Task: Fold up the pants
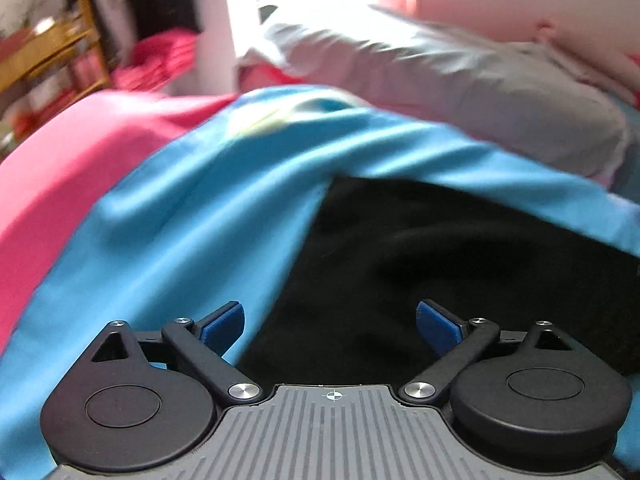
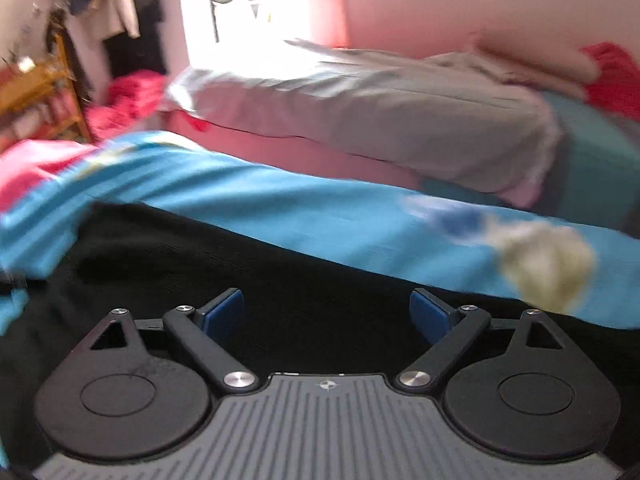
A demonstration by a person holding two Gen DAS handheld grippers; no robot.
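We see the black, soft fabric pants (image 1: 440, 272) spread on a bright blue bedsheet (image 1: 180, 220) that covers the bed. In the left wrist view the pants fill the lower right of the sheet, with one straight edge of the dark cloth running down toward the left gripper (image 1: 330, 322). Its jaws stand wide apart, the blue pads (image 1: 222, 326) holding nothing; the left pad sits over bare sheet and the right pad over the black cloth. A pink cloth (image 1: 60, 168) lies along the sheet's left edge, and a long grey pillow (image 1: 460, 88) rests across the far edge of the bed.

In the right wrist view the right gripper (image 2: 327, 314) is likewise spread open with nothing between its pads, and both pads hang over the pants (image 2: 280, 280), which stretch across the near part of the bed. The blue sheet (image 2: 320, 216) shows as a band beyond them, carrying a pale printed patch (image 2: 544, 260) toward its right edge. The frame is blurred, so we cannot tell whether either gripper touches the cloth. The grey pillow (image 2: 380, 112) lies beyond the sheet, by the pink wall (image 2: 460, 0).
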